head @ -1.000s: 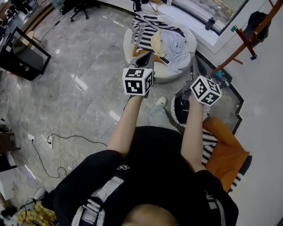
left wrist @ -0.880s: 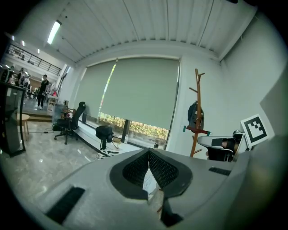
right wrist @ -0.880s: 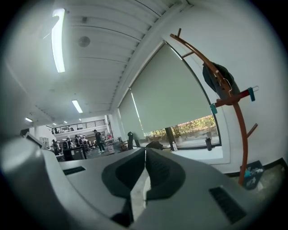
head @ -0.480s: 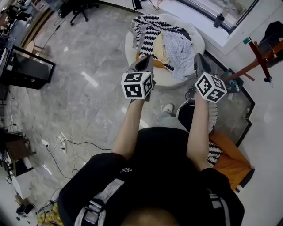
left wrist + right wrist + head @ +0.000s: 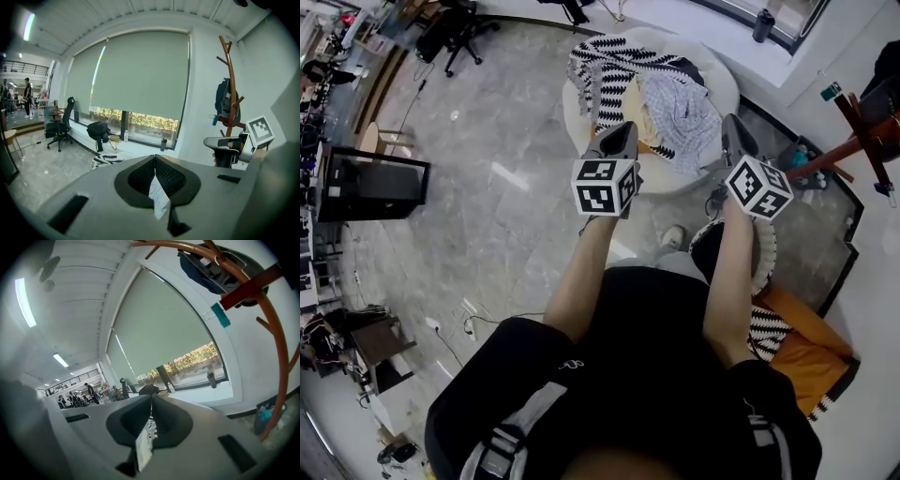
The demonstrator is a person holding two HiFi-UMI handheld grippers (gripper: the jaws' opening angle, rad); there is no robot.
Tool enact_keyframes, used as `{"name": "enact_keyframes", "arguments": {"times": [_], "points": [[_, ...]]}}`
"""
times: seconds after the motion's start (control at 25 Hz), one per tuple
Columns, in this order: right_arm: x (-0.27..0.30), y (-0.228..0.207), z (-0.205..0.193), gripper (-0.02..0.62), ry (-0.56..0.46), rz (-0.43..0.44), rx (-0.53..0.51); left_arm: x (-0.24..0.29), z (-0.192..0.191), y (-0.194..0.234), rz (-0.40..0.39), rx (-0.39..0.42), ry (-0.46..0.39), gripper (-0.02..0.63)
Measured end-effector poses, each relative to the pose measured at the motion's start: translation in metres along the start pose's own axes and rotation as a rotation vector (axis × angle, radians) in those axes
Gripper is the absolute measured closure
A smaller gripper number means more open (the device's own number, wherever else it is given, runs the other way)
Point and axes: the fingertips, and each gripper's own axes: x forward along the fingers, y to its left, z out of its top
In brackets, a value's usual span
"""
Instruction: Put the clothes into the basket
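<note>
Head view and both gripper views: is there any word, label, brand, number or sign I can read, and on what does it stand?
No text can be read in any view.
Marker cubes on the left gripper and right gripper: black-and-white square codes only, no letters.
The left white slip and right white slip, between shut jaws: no legible print.
Small mark on the person's black shirt: too small to read.

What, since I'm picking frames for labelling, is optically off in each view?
Head view: wide-angle bowing at the edges, and a white glare streak on the marble floor. Left gripper view: dark vignette corners, and the window blind bulges outward. Right gripper view: strongest fisheye, where the coat rack bends into an arc and the ceiling light strip is blown out.
</note>
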Motion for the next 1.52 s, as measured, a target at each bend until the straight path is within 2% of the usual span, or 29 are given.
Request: {"name": "enact_keyframes", "arguments": {"times": [0.16, 0.32, 0.48, 0.56, 0.8, 1.0, 1.28, 1.52], "points": [[0.002, -0.019, -0.013, 0.583, 0.023, -0.019, 0.046, 0.018, -0.008, -0.013, -0.028, 0.001, 0.029, 0.598], [0.009, -0.017, -0.048, 0.583, 0.092, -0.012, 0.044, 0.031, -0.028, -0.006, -0.026, 0.006, 0.071, 0.598], [0.024, -0.020, -0.084, 0.583, 0.161, -0.032, 0.015, 0.054, -0.042, 0.004, -0.008, 0.101, 0.096, 0.598], [0.029, -0.025, -0.107, 0.583, 0.201, -0.041, 0.007, 0.066, -0.055, 0.008, -0.017, 0.114, 0.111, 0.598], [0.061, -0.055, -0.169, 0.583, 0.285, -0.052, -0.045, 0.127, -0.106, 0.033, -0.037, 0.098, 0.150, 0.598], [0.086, -0.081, -0.232, 0.583, 0.344, -0.047, -0.069, 0.167, -0.165, 0.049, -0.046, 0.219, 0.205, 0.598], [0.117, -0.116, -0.301, 0.583, 0.366, -0.097, -0.033, 0.216, -0.233, 0.070, -0.096, 0.199, 0.263, 0.598], [0.139, -0.138, -0.330, 0.583, 0.389, -0.105, -0.063, 0.257, -0.260, 0.089, -0.113, 0.190, 0.282, 0.598]]}}
